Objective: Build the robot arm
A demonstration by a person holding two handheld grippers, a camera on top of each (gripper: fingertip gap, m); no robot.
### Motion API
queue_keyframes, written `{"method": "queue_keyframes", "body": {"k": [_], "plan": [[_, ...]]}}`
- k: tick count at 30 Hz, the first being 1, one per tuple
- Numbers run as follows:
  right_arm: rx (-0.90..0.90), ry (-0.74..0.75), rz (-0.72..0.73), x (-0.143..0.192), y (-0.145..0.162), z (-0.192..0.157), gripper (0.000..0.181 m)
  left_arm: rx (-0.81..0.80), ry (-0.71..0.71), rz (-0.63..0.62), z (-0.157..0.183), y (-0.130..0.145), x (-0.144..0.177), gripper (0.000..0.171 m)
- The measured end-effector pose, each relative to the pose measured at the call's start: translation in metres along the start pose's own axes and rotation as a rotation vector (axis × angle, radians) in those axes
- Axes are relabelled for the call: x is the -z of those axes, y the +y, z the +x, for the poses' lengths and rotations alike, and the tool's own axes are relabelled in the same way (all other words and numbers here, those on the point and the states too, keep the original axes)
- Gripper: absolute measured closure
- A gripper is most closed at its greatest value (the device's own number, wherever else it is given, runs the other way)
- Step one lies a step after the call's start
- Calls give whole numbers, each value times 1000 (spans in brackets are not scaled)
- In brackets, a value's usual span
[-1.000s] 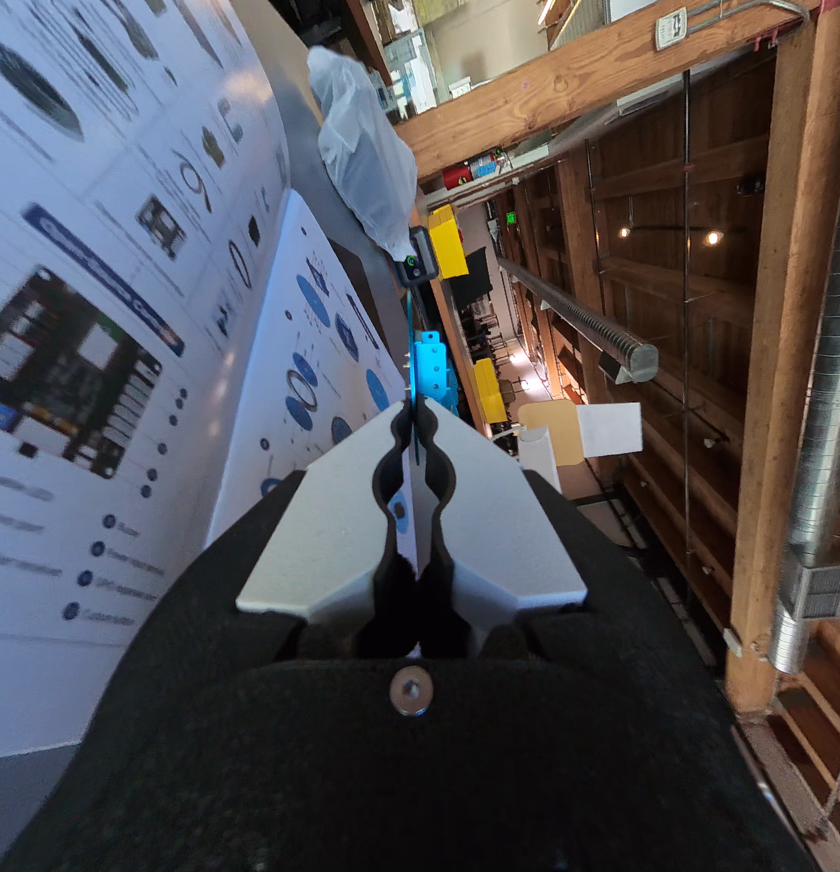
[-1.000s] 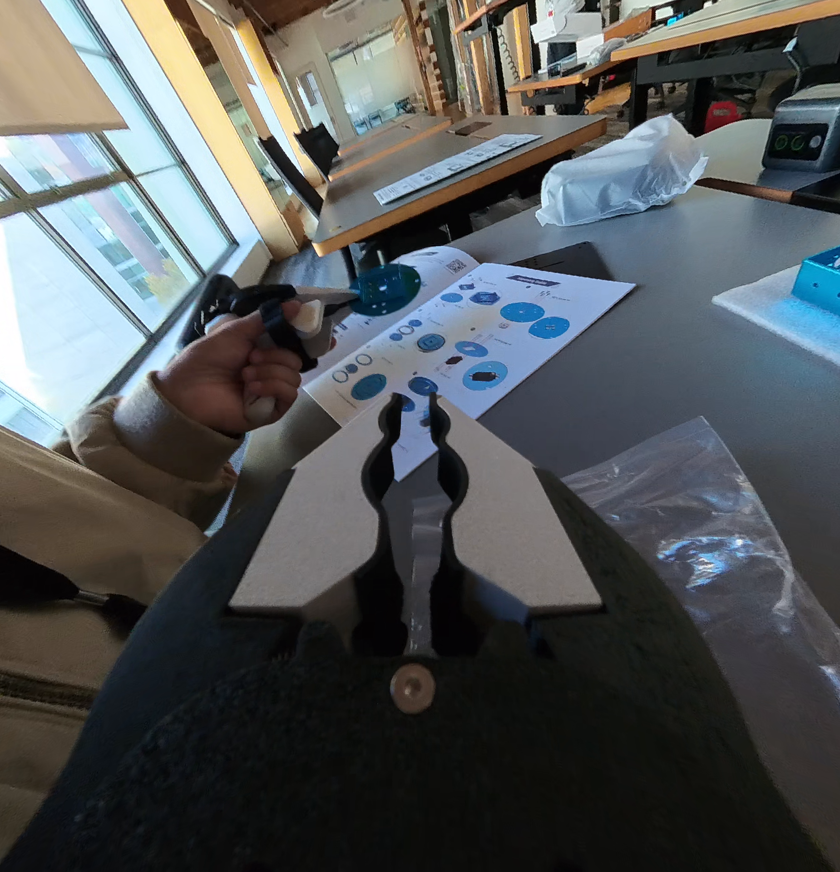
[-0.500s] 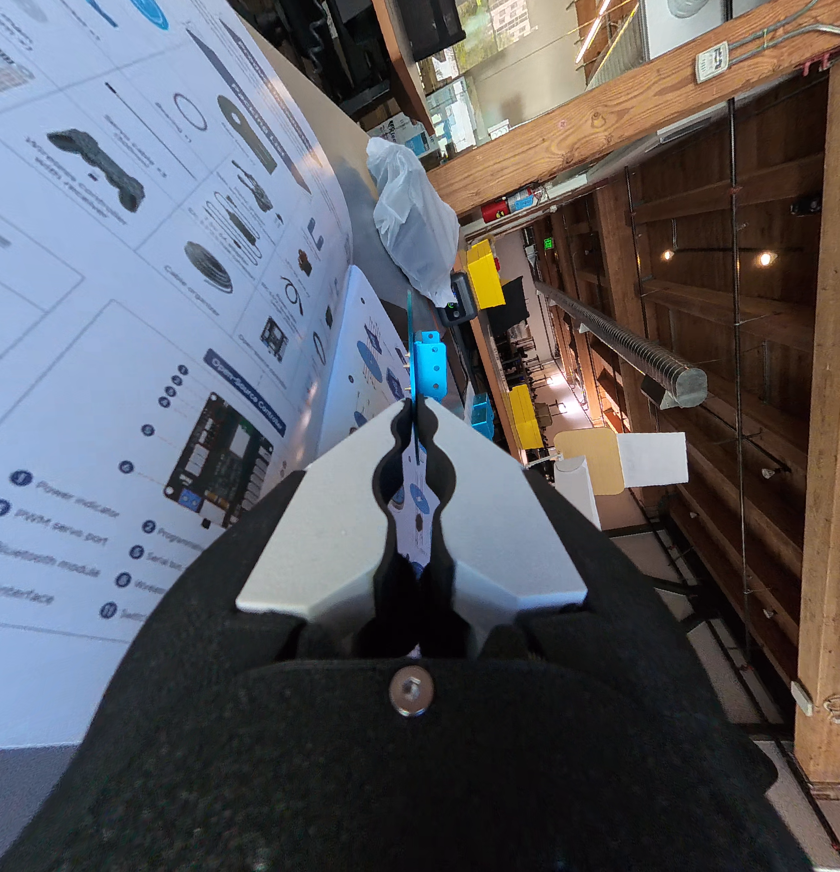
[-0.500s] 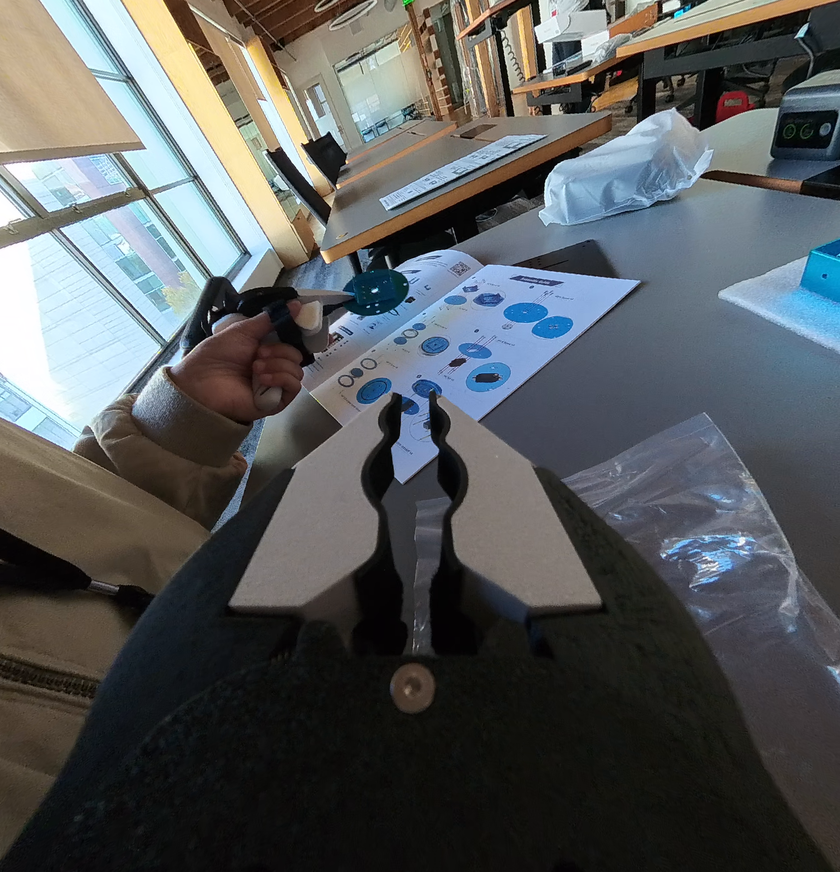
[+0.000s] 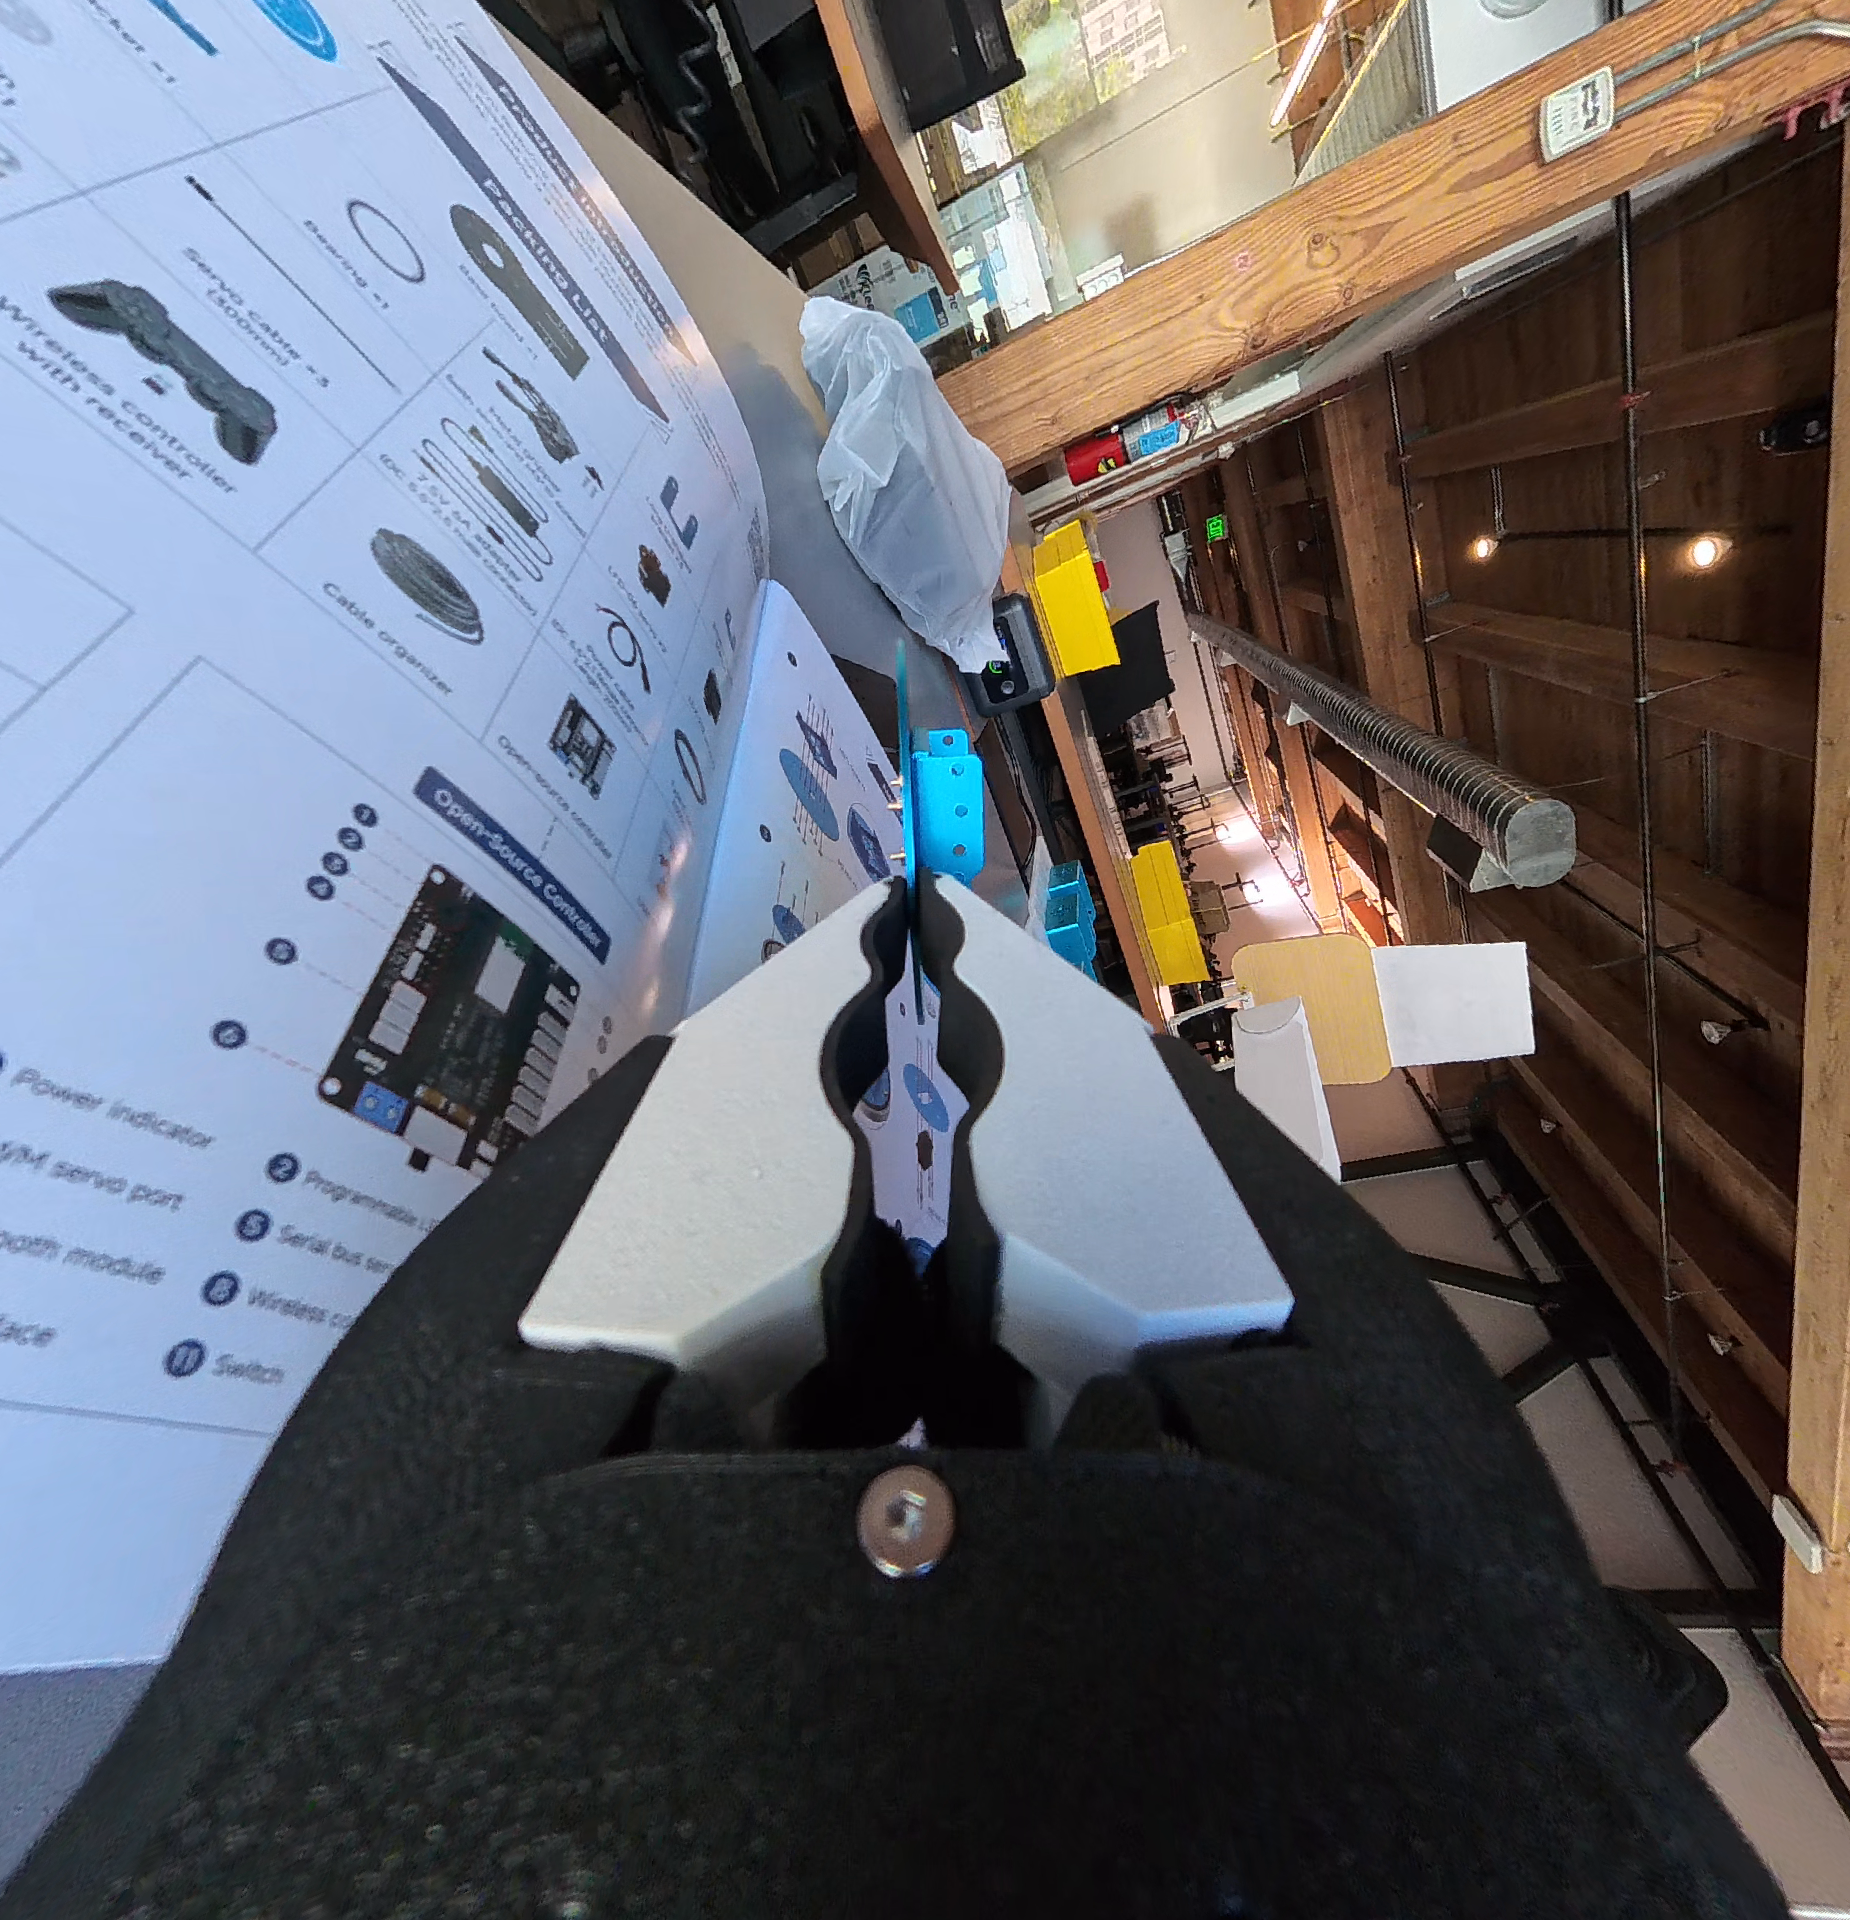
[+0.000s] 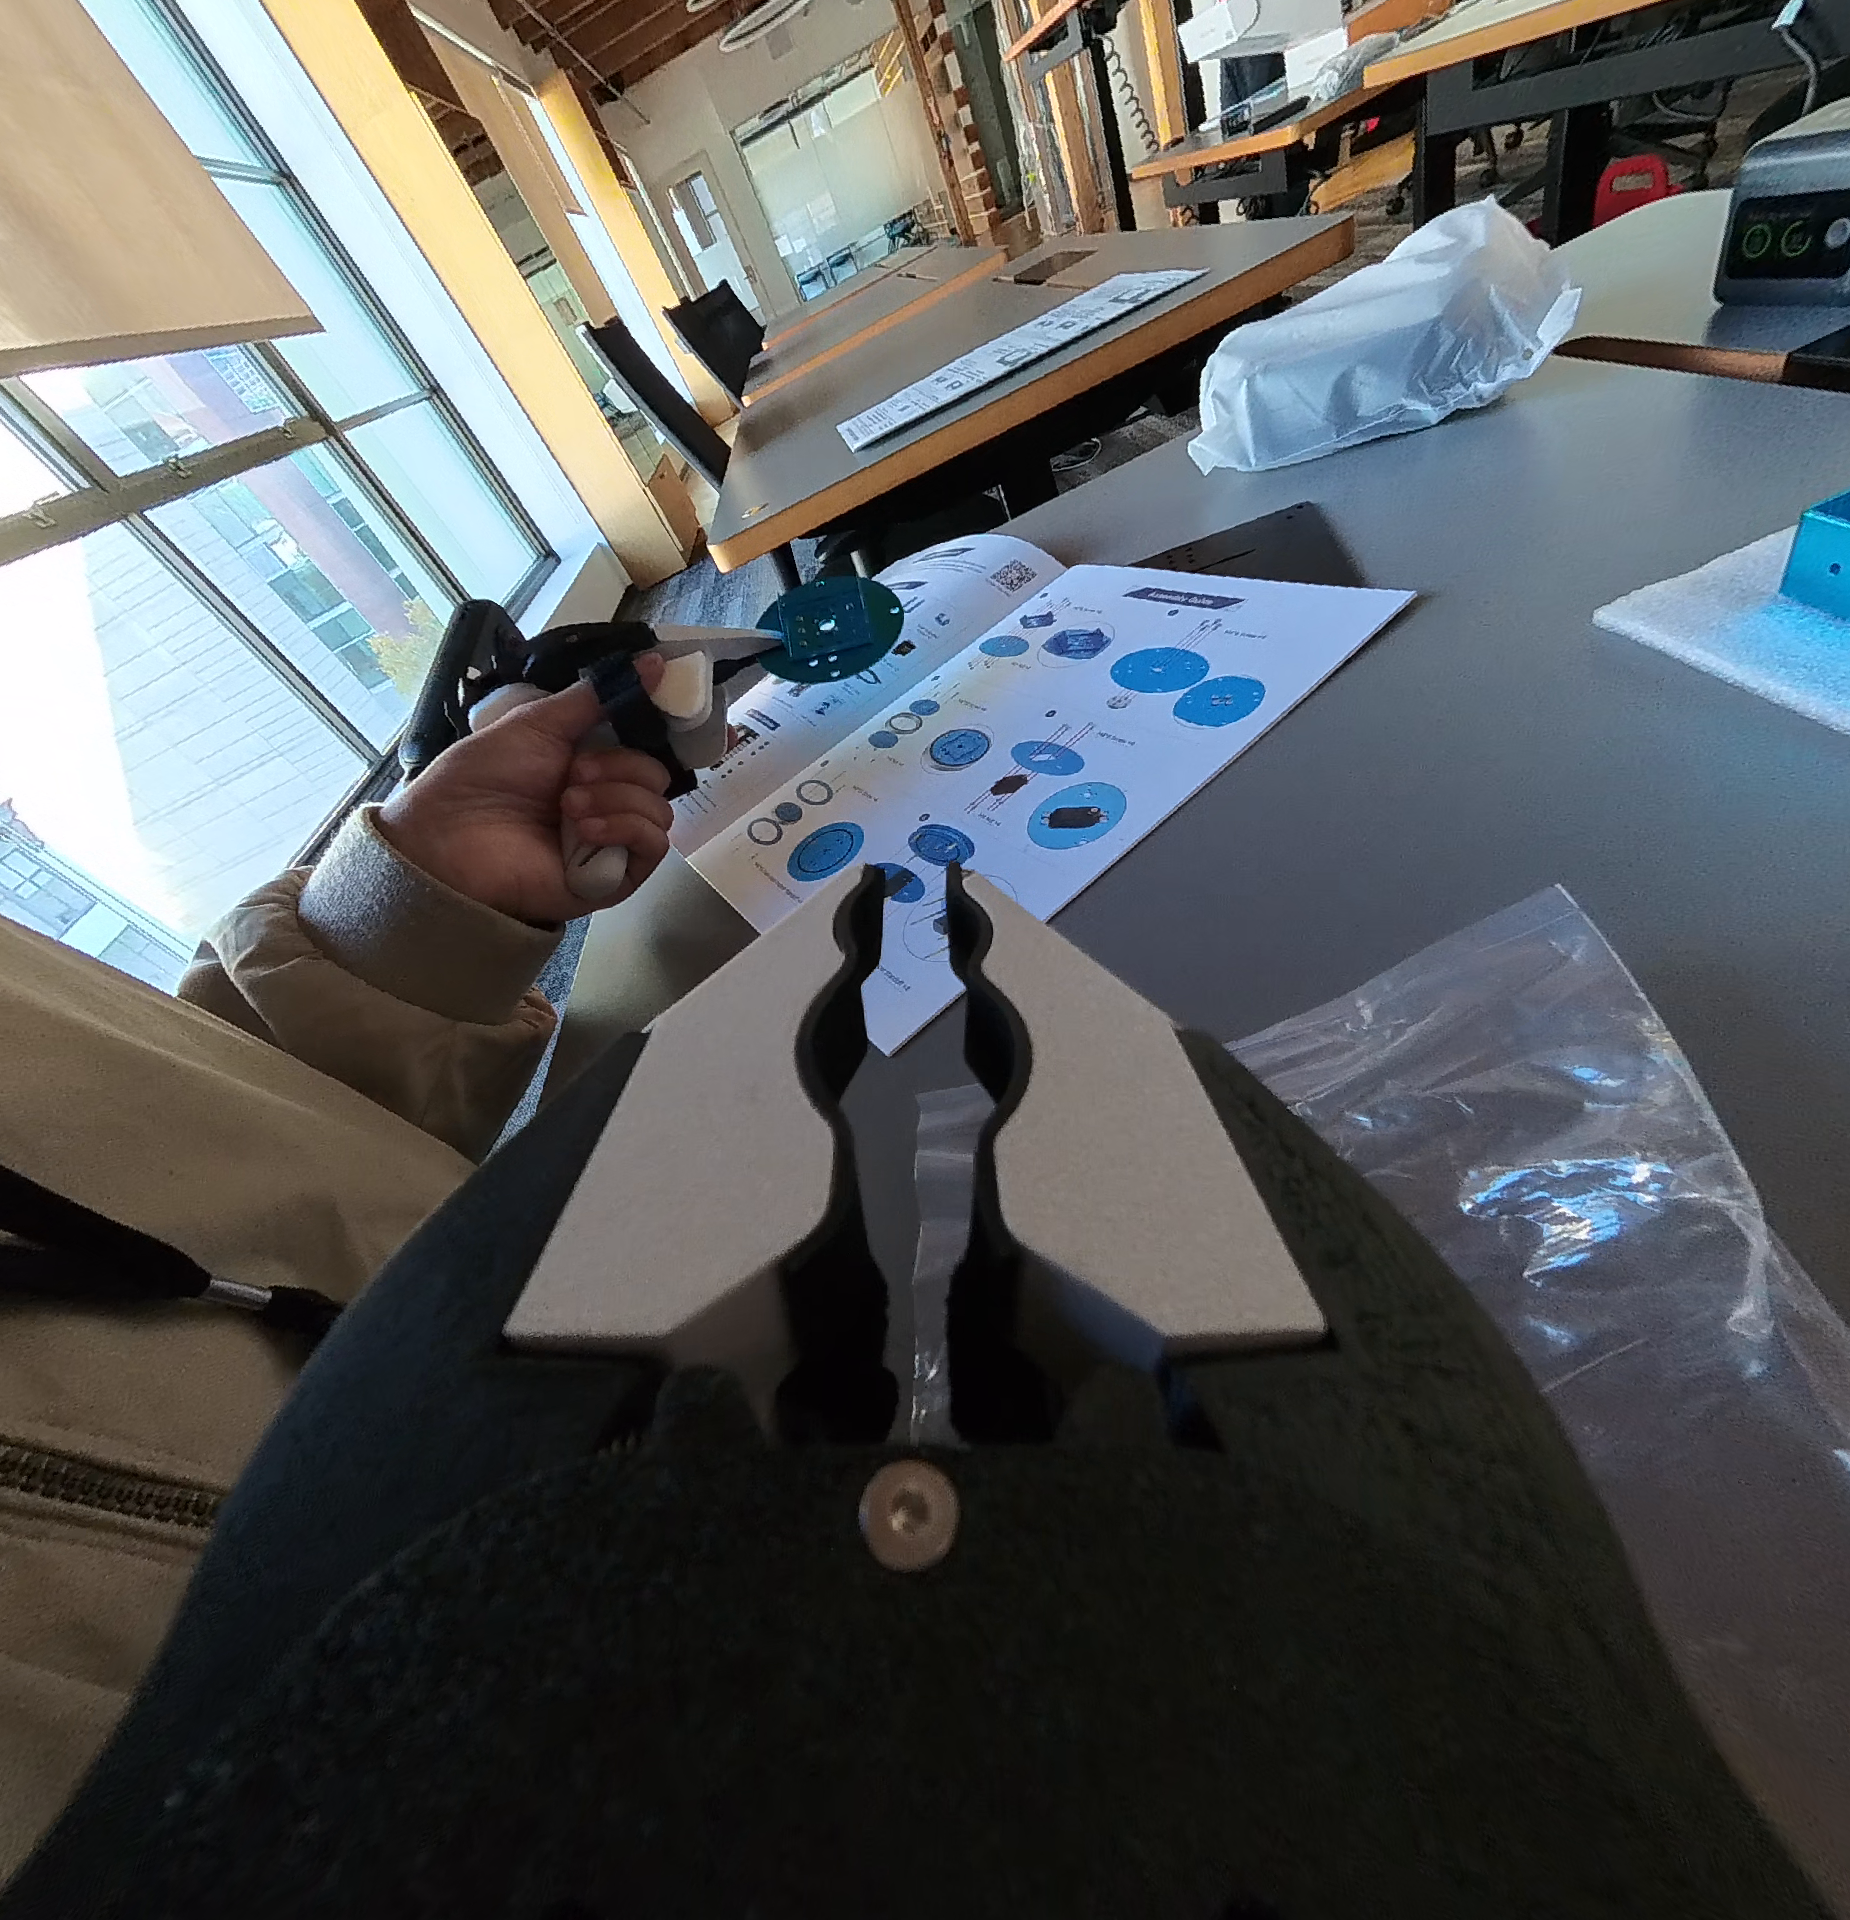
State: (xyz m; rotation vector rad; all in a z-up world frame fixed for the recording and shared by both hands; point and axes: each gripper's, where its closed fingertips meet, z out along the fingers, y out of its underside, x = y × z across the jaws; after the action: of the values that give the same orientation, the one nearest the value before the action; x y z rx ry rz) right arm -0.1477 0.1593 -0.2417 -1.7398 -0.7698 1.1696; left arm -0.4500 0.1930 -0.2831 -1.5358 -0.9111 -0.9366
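L gripper point(image 5: 913, 894) is pinching a thin round blue metal disc point(image 5: 903, 769) by its edge, fingertips pressed tight on it; in the left wrist view the disc is showing edge-on, sticking out past the tips. From the right wrist view the same disc point(image 6: 830, 631) is showing its flat face w/ small holes, being held up in the air over the open white instruction booklet point(image 6: 1014, 717), not touching it. A person's hand point(image 6: 531, 795) in a beige sleeve is gripping that L tool's handle.

R gripper point(image 6: 913, 899) is hovering w/ its fingers slightly apart, a narrow gap btwn the tips, nothing clamped. Below it a clear crinkled plastic bag point(image 6: 1586, 1205) is lying flat on the grey table point(image 6: 1523, 748), one corner showing thru the gap; can't tell if the fingers are touching it.

Further back a white bagged bundle point(image 6: 1388, 332) is sitting on the table, and a bright blue metal bracket point(image 6: 1846, 561) is resting on a white foam pad point(image 6: 1731, 644) at the right edge. A dark grey device w/ green-lit round displays point(image 6: 1799, 234) is standing beyond the bundle.
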Motion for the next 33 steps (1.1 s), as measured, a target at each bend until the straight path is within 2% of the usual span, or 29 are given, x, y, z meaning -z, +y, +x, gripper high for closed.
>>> {"method": "queue_keyframes", "body": {"k": [25, 28, 30, 33], "plan": [[-12, -3, -21, -1, 3, 0, 171, 4, 24, -33, 2, 8, -1, 171], [17, 0, -19, -1, 2, 0, 167, -47, 90, -123, 19, 31, -5, 171], [94, 4, -12, -1, -1, -2, 159, -124, 156, -264, 38, 68, -9, 171], [280, -1, -26, -5, 0, -12, 138, -136, 257, -473, 67, 130, -8, 171]]}}
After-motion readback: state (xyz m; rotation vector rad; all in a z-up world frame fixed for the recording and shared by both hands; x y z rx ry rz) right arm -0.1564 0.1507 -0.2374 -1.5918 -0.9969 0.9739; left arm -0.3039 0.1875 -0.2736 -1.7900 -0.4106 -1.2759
